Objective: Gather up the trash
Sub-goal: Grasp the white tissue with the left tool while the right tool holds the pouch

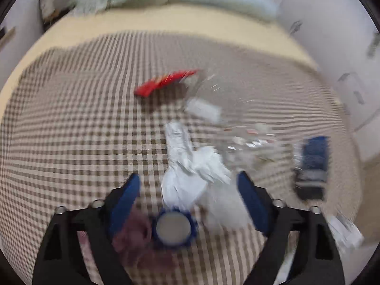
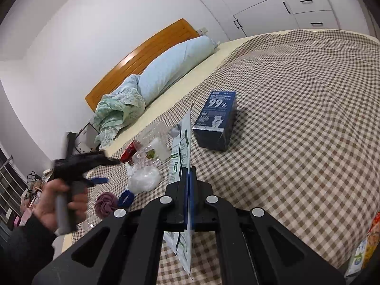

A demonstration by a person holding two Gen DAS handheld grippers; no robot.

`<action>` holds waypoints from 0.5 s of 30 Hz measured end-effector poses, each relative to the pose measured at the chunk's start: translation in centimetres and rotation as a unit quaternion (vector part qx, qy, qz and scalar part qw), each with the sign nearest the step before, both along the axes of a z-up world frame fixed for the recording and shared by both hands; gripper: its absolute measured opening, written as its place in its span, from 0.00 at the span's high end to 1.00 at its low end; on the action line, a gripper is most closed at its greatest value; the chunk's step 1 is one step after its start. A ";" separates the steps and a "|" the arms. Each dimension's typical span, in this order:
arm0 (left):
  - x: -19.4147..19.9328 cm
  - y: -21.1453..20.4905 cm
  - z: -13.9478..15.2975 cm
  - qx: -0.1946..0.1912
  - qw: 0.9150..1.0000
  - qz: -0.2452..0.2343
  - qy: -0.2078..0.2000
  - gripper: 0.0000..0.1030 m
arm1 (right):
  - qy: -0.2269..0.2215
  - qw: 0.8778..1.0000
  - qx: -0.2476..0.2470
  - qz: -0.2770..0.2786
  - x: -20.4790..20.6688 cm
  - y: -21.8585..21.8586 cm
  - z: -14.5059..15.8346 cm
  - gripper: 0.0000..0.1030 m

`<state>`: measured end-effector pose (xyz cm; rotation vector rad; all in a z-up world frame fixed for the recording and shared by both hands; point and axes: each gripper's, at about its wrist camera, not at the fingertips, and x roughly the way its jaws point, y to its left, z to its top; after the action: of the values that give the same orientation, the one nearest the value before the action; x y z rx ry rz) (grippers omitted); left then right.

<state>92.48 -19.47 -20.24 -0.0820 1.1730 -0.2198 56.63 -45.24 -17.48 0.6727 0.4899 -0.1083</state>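
The trash lies scattered on a bed (image 2: pixel 296 99) with a brown-and-white checked cover. One piece is already picked up: a flat white packet with green print (image 2: pixel 184 142) stands on edge, clamped between the blue pads of the right claw (image 2: pixel 188 171), whose fingers are pressed together on it; its lower end hangs out below the claw.

Left of that packet, in the right wrist view, lies a crumpled white plastic bag (image 2: pixel 143 179), and behind it clear plastic wrapping (image 2: pixel 154 147) and a red wrapper (image 2: pixel 129 152). Nearer lie a blue bottle cap (image 2: pixel 125 197) and a purple crumpled lump (image 2: pixel 106 203). To the far right of the packet stands a dark blue box (image 2: pixel 217 121) marked "99%".

The left claw (image 1: pixel 187 185), held by a person's hand (image 2: pixel 60 207) in a dark sleeve, hangs over this pile with its fingers apart. In its blurred view the white bag (image 1: pixel 187 180) sits between the blue pads, which do not touch it, with the cap (image 1: pixel 173 228) just below.

At the far end of the bed are a pale blue bolster (image 2: pixel 175 68), a green quilt (image 2: pixel 118 109) and a wooden headboard (image 2: pixel 142 57).
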 end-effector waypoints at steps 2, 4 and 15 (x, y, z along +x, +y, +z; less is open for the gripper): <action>1.2 -0.6 -1.6 0.000 1.000 0.004 0.010 0.34 | 0.003 1.000 0.004 0.002 0.1 -0.8 -0.3 0.99; 1.8 -1.2 -3.2 0.023 1.000 0.007 0.020 0.52 | 0.007 1.000 0.008 0.003 0.5 -1.1 -0.6 0.99; -3.2 2.7 2.3 -0.035 0.999 0.013 -0.026 0.93 | -0.005 0.999 -0.001 0.036 1.2 1.1 0.3 0.99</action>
<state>89.27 -16.75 -17.92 -0.1516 1.1127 -0.2393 57.82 -44.10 -17.16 0.6522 0.5032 -0.0376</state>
